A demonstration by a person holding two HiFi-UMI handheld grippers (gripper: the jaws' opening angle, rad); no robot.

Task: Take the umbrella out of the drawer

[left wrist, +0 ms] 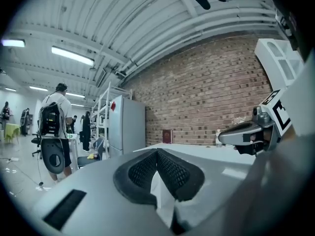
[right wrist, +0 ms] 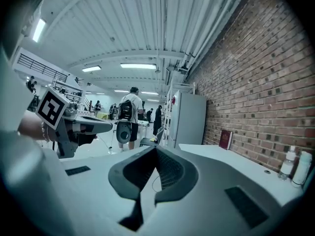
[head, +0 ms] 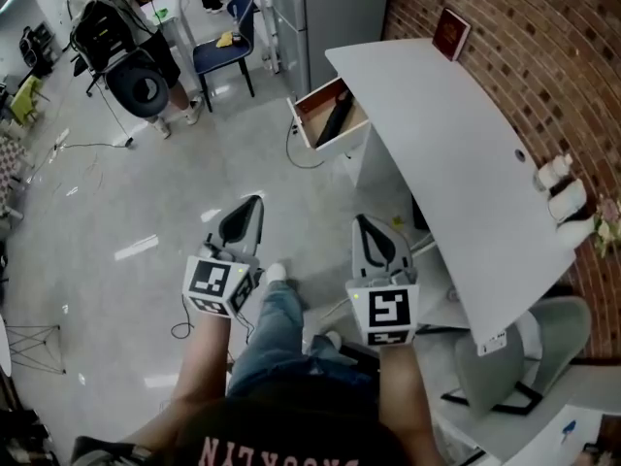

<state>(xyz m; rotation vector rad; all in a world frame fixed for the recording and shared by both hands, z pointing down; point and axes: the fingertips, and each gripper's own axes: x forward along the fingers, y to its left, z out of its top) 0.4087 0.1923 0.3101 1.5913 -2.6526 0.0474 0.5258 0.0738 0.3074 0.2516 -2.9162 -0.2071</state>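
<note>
The wooden drawer (head: 312,124) stands pulled open at the far end of the white table (head: 456,153). A black folded umbrella (head: 336,116) lies inside it. My left gripper (head: 252,204) and right gripper (head: 363,223) hover side by side over the floor, well short of the drawer. Both point roughly level toward it. In the left gripper view the left gripper (left wrist: 157,152) has its black pads meeting with nothing between them. The right gripper (right wrist: 156,149) is likewise shut and empty in its own view.
A red book (head: 451,34) leans against the brick wall on the table's far end, and white bottles (head: 563,187) stand at its right edge. A grey cabinet (head: 325,8), a blue chair (head: 221,54) and a person with a backpack (head: 121,27) lie beyond. A grey chair (head: 529,352) is near right.
</note>
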